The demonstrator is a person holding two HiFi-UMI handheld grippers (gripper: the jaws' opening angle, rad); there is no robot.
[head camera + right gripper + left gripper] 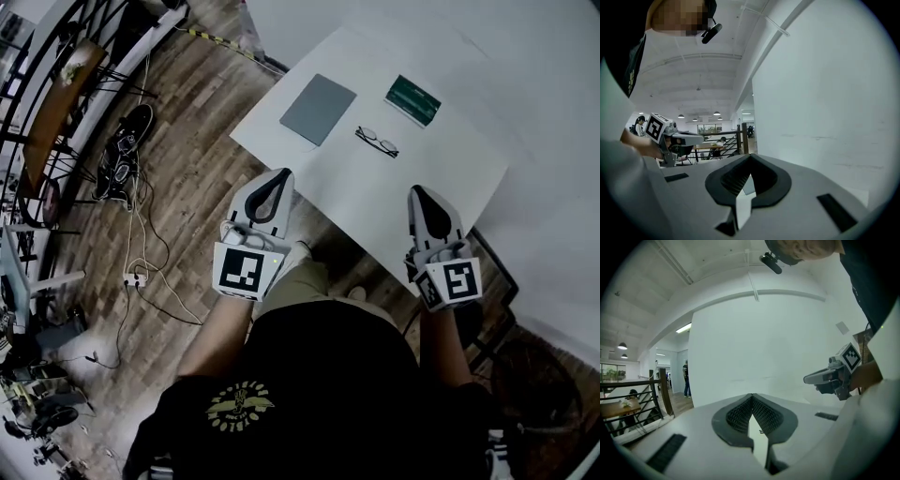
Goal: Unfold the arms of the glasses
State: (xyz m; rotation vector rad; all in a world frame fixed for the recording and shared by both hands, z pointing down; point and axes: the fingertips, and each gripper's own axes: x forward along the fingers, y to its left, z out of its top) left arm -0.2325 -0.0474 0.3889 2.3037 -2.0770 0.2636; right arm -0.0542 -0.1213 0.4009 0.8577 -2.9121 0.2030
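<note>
Dark-framed glasses (377,141) lie folded on the white table (375,187), between and beyond my two grippers. My left gripper (282,174) hovers at the table's near-left edge, its jaws shut on nothing. My right gripper (416,191) is over the table's near edge to the right of the glasses, also shut and empty. In the left gripper view the left gripper (752,396) has its tips touching, and the glasses (761,431) show small through the gap under them. The right gripper (750,156) likewise has its tips together.
A grey flat pad (318,109) and a green case (412,99) lie on the table beyond the glasses. On the wooden floor to the left are black shoes (122,155) and cables (141,272). A railing and a wooden table (56,103) stand far left.
</note>
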